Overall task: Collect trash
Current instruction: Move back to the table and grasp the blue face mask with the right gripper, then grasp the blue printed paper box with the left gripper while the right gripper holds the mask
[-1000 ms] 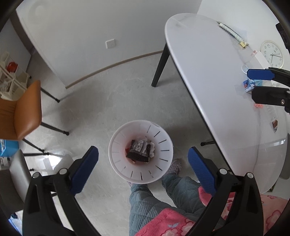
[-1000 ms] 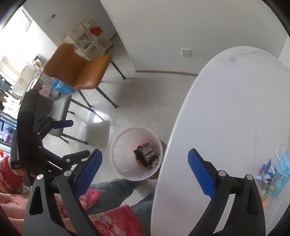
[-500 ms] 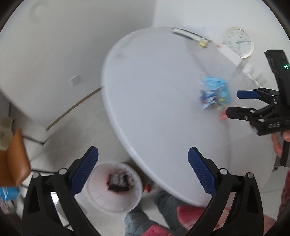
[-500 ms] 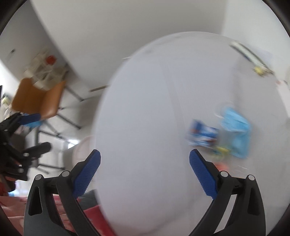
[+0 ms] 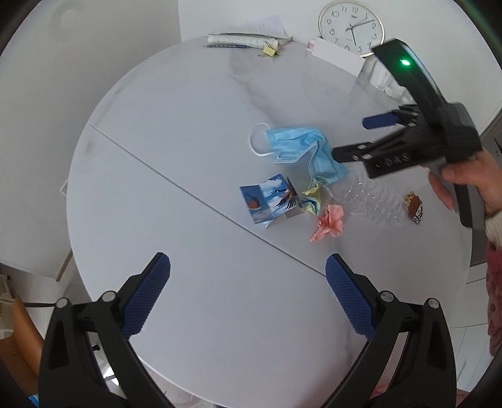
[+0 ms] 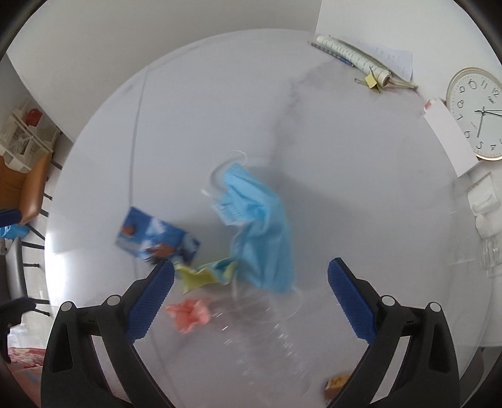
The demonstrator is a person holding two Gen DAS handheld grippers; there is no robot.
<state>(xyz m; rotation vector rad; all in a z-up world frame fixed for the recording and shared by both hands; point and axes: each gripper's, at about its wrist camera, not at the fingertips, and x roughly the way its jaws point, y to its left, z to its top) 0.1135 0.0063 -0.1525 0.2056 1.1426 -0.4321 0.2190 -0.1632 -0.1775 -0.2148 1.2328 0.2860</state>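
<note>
Trash lies on the white round table (image 5: pixel 188 125): a blue face mask (image 5: pixel 298 144), a blue printed carton (image 5: pixel 269 201), a yellow crumpled paper (image 5: pixel 312 199), a pink crumpled paper (image 5: pixel 329 221), a clear plastic bottle (image 5: pixel 373 201) and a small brown wrapper (image 5: pixel 414 207). My left gripper (image 5: pixel 248 295) is open and empty above the near part of the table. My right gripper (image 5: pixel 354 136) is open beside the mask; in its own view (image 6: pixel 251 295) it hovers over the bottle (image 6: pixel 266 339), mask (image 6: pixel 260 226) and pink paper (image 6: pixel 191 314).
A wall clock (image 5: pixel 351 26), a white card (image 5: pixel 335 56), a rolled paper with clips (image 5: pixel 244 40) and small white containers (image 5: pixel 389 81) stand at the table's far edge. An orange chair (image 6: pixel 25 185) and a white shelf (image 6: pixel 22 135) are on the floor to the left.
Both grippers swung up from the white bin on the floor to above the table. The right gripper moved in close over the mask and bottle. Both stay open.
</note>
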